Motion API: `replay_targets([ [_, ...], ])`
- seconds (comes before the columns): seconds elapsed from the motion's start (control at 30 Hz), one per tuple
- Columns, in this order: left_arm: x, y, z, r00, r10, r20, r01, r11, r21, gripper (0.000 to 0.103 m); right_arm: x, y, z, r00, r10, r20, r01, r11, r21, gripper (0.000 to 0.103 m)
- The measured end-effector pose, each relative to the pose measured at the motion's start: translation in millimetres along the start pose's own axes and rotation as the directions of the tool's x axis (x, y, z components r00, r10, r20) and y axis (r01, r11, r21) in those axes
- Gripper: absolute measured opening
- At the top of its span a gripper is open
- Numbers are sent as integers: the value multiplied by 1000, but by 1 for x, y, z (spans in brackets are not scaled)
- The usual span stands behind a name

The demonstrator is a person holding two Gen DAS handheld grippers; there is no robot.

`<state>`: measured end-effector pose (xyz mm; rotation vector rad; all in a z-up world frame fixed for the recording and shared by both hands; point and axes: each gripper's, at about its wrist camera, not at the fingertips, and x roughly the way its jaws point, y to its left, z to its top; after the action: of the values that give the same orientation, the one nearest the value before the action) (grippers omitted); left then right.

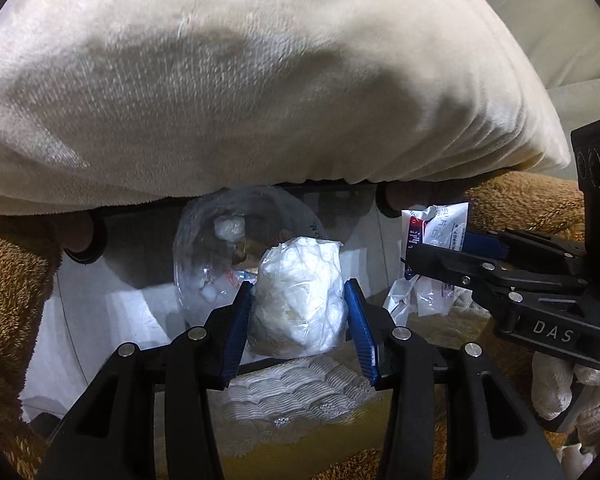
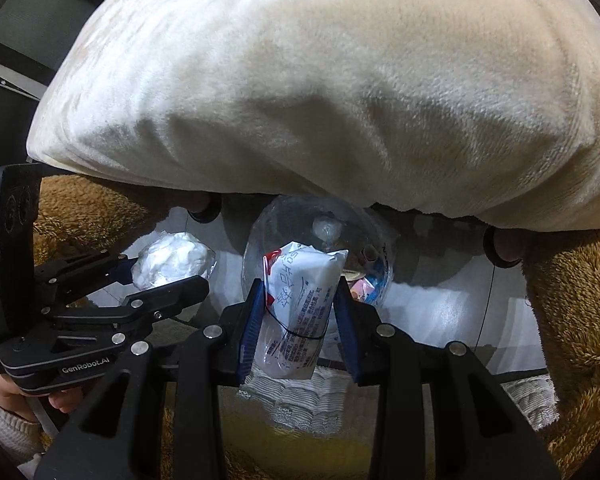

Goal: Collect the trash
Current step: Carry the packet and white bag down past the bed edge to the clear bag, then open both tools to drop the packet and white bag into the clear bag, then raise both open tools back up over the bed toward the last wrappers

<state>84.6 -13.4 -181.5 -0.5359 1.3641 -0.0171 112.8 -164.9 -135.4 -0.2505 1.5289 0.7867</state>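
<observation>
1. Between the left gripper's (image 1: 298,308) blue ribbed pads: a crumpled white plastic wad (image 1: 298,300), lumpy and roughly egg-shaped, thin crinkled film. Jaws clenched on it, pads pressing both sides.
2. Right gripper (image 2: 300,316) likewise clamped, grasping a printed wrapper (image 2: 298,312): white glossy film, dark lettering, red strip at its top-left corner, flattened and creased. A thin dark thread crosses its lower part.
3. Just beyond both sets of jaws: a clear plastic bag (image 2: 320,248), mouth rounded open, soft wrinkled film. Inside it sit small scraps, one a white crumpled bit, others coloured; details too small to tell.
4. Above the jaws: a big cream cushion (image 1: 260,80), short plush nap, rounded bulging edge, overhanging the bag.
5. To either side of the jaws: brown shaggy fleece (image 2: 572,312), thick pile.
6. Below the jaws: pale quilted fabric (image 1: 300,388) with a scalloped stitched pattern.
7. Grippers lie side by side, near each other but apart. A hand in a white knitted glove (image 1: 560,384) holds the right one's black handle.
8. Floor under the bag (image 2: 440,312) is pale, smooth and glossy.
</observation>
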Motion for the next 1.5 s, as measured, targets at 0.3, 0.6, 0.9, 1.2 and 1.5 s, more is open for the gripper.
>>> replay_targets([
  [0.3, 20, 9, 5, 996, 20, -86, -23, 999, -26, 45, 24, 1, 7, 996, -15, -83, 15, 1000, 6, 36],
  [0.6, 23, 19, 5, 993, 12, -117, -18, 998, -53, 46, 30, -1, 9, 995, -27, -95, 28, 1000, 12, 38],
  [0.9, 26, 23, 5, 993, 8, -117, -17, 997, -75, 69, 24, -10, 10, 997, -9, -72, 13, 998, 59, 49],
  [1.2, 15, 23, 5, 997, -4, -71, 0, 998, -62, 69, 11, -11, 11, 999, 3, -32, -1, 998, 64, 49],
  [1.5, -19, 17, -2, 998, -36, 51, 38, 998, -40, 69, -21, -9, 5, 997, 34, 69, -38, 997, 62, 49],
])
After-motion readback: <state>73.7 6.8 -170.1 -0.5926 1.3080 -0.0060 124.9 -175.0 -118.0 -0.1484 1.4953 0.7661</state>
